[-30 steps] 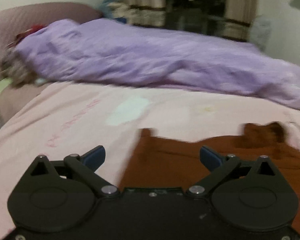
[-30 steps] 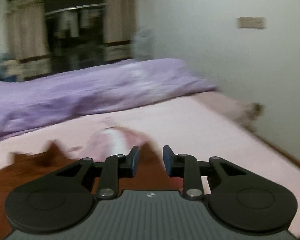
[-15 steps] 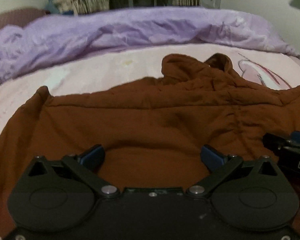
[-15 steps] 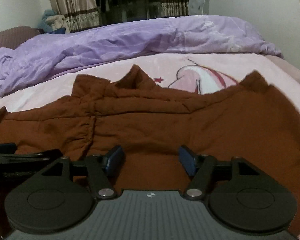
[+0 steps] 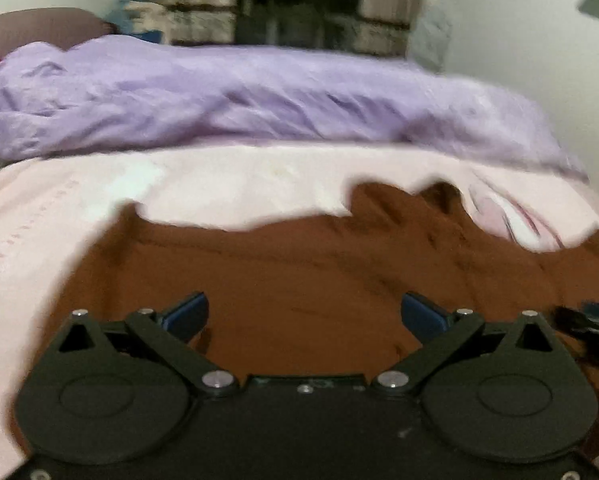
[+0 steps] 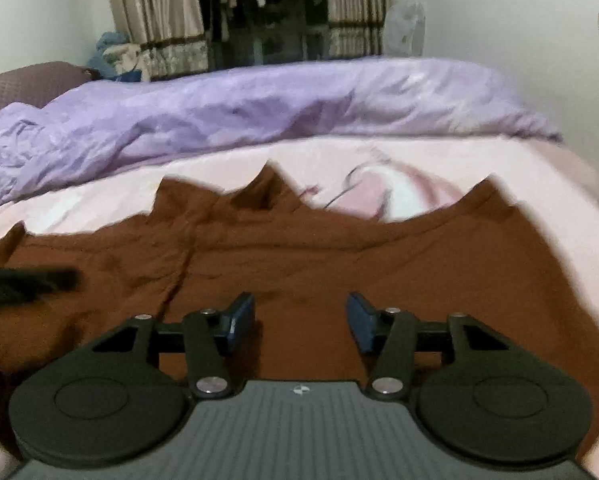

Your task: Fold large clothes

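Rust-brown fabric garment (image 6: 299, 264) spread on pink bedsheet (image 6: 499, 168)
Left gripper (image 5: 303, 312) spread wide; right gripper (image 6: 301, 320) has just been closing, still parted, nothing pinched

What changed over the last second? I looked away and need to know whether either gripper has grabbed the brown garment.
Neither has. The right gripper was nearly shut, opened wide, then partly closed; its jaws now stand open over the brown garment, pinching nothing. The left gripper stayed wide open. Both views swung onto the garment. The purple duvet stayed put.
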Demonstrator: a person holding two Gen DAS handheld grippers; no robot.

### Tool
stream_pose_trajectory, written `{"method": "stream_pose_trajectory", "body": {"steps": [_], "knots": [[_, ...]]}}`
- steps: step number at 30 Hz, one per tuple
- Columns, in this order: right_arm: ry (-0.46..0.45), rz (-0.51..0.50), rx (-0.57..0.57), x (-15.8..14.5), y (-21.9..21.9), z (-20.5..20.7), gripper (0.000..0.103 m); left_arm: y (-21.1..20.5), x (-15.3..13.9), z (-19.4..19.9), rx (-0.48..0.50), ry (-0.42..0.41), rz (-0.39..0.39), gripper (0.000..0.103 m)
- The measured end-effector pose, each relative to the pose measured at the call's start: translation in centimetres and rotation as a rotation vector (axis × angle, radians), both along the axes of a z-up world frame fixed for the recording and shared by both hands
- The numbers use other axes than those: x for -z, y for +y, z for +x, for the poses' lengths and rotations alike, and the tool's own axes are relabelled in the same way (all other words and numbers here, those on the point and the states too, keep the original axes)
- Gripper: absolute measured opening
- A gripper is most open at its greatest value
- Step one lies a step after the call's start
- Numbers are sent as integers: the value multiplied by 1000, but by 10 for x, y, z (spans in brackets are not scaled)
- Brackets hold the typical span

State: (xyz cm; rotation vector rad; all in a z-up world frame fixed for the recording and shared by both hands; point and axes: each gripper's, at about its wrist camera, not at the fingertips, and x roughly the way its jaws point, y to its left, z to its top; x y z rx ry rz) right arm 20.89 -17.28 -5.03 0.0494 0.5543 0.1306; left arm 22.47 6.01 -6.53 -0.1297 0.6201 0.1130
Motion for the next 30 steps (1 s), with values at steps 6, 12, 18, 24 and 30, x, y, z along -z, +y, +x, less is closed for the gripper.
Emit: {"method": "stream_pose_trajectory", "body": {"steps": [6,12,18,24,30], "knots": [[102,27,173,22,-55,24,59,51,52,22,-108,135,46,103],[75,-2,165,32,-56,27,59,64,46,23,-121,142,-13,103],[1,-17,232,2,-80,0,61,68,11,2,-147,123,115,103],[129,31,269,43,-117,25,74,98,49,4,-183,171,21,103],[100,65,294,39,-122,23,73,101,36,-3,-200,174,38,103]]}}
